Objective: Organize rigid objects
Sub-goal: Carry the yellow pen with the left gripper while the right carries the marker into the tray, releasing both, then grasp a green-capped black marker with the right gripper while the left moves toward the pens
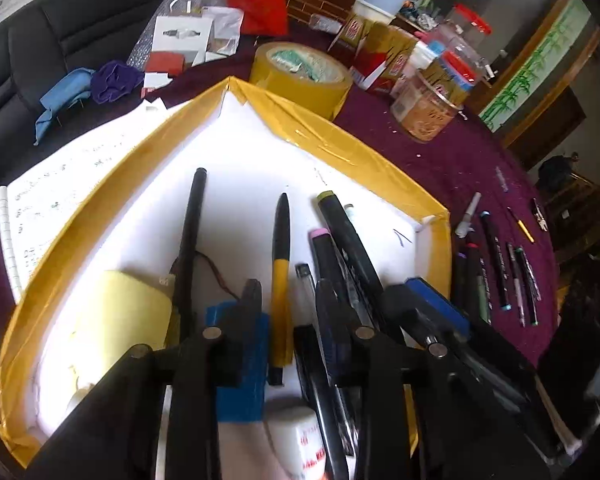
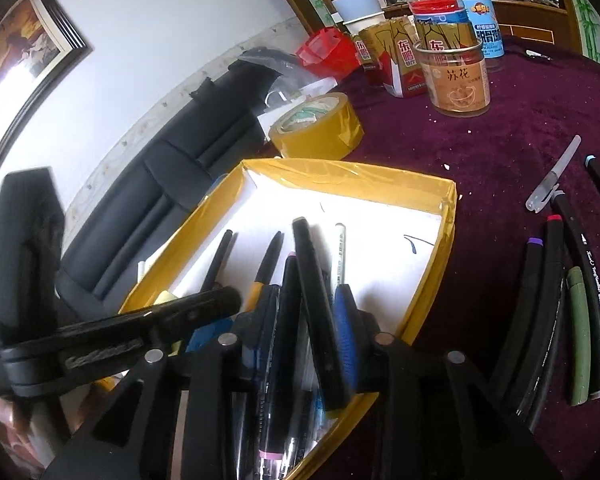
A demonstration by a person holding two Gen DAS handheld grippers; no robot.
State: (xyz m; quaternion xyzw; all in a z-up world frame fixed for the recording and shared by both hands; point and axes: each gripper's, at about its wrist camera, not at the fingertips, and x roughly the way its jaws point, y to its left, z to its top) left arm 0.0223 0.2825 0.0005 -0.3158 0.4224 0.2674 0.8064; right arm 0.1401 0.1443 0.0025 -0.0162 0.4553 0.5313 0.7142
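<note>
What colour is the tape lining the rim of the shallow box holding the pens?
Yellow-gold, glossy tape; it shows best in the right wrist view.

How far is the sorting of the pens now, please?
Done: several pens, such as the yellow-black pen, lie in the yellow tray. In hand: the left gripper and right gripper hang over them, jaws apart, gripping nothing clearly. Left: several markers on the purple cloth beside the tray.
</note>
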